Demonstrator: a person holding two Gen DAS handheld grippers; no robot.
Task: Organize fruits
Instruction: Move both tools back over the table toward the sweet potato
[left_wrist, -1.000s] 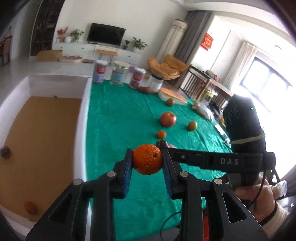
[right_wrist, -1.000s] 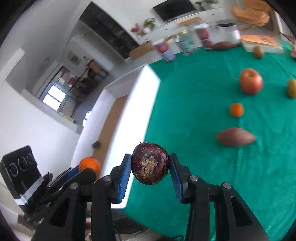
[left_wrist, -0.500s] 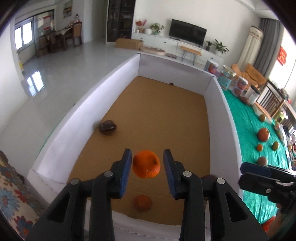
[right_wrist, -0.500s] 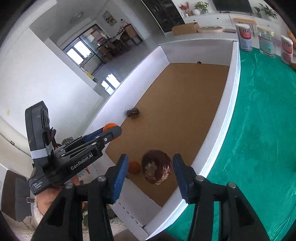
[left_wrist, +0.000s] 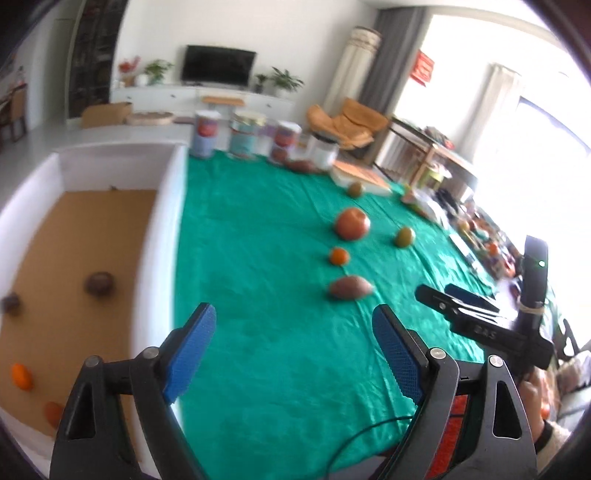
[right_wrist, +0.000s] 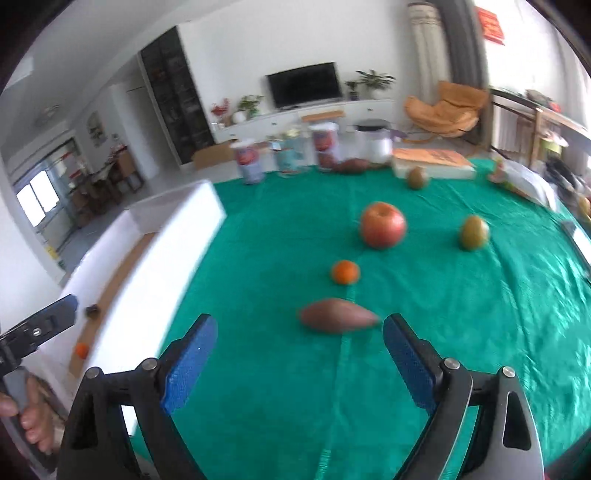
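Both grippers are spreading their jaws with nothing between them: the left gripper (left_wrist: 291, 354) and right gripper (right_wrist: 297, 360) are hanging over the near edge of the green cloth (left_wrist: 258, 258). Toward the cloth's middle are lying a sweet potato (right_wrist: 338, 315), small orange (right_wrist: 345, 272), apple (right_wrist: 383, 224) and greenish fruit (right_wrist: 474, 232). Two oranges (left_wrist: 21, 376) and two dark fruits (left_wrist: 99, 283) are sitting in the white box (left_wrist: 162, 236) along the cloth's left edge.

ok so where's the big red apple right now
The big red apple sits on the green cloth, centre-right in the right wrist view, beyond the small orange tangerine and left of the greenish pear.
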